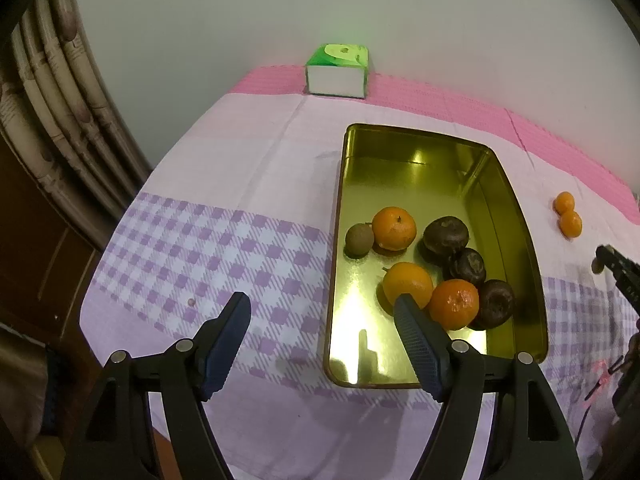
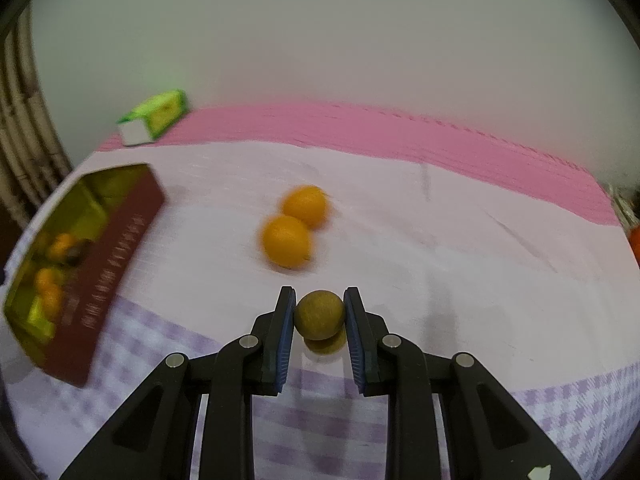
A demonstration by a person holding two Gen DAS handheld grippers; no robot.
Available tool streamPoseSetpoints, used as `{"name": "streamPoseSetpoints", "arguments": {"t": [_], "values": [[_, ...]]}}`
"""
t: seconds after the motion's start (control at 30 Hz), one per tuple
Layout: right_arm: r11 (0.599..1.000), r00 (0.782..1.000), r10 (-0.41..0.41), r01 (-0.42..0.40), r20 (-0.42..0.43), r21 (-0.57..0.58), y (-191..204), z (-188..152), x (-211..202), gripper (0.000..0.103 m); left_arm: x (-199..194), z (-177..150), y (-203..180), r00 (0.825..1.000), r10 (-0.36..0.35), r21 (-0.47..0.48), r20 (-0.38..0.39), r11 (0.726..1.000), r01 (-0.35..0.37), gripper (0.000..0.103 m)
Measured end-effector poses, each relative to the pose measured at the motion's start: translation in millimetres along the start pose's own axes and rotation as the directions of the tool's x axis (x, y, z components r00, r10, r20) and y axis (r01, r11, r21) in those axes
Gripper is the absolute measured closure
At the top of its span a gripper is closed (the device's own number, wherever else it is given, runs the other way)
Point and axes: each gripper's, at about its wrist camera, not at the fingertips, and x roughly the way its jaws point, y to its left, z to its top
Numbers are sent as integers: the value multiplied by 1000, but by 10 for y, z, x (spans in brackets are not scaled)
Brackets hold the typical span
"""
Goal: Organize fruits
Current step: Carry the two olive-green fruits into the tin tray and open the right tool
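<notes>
tablecloth (image 2: 440,264); only right wrist shows longan (image 2: 319,314) gripped.

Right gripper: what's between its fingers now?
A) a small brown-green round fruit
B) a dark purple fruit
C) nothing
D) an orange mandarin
A: the right gripper is shut on the small brown-green fruit, both pads touching its sides, while two mandarins lie beyond on the cloth.

The left gripper (image 1: 322,312) hangs with its jaws spread wide over the near left edge of a gold metal tin (image 1: 516,208) on a pink and purple checked tablecloth (image 1: 224,232). Inside lie three mandarins (image 1: 394,228), three dark brown fruits (image 1: 446,235) and a small brownish-green fruit (image 1: 359,240). Two more mandarins (image 1: 567,214) sit touching on the cloth right of the tin, and a green tissue box (image 1: 338,70) stands by the wall.
</notes>
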Motion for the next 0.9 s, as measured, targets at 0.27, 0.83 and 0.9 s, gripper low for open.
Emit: {"name": "streamPoseSetpoints", "arguments": {"t": [0.27, 0.83, 0.9], "values": [[988, 991, 130, -127, 34, -89, 693, 168, -185, 80, 7, -12, 4, 1000, 2, -3, -3, 1000, -2, 29], [919, 950, 314, -305, -7, -249, 1824, 306, -189, 80, 47, -18, 233, 999, 45, -100, -28, 994, -48, 28], [915, 946, 322, -317, -20, -249, 1868, 290, -152, 80, 55, -12, 227, 998, 47, -99, -31, 994, -50, 26]]}}
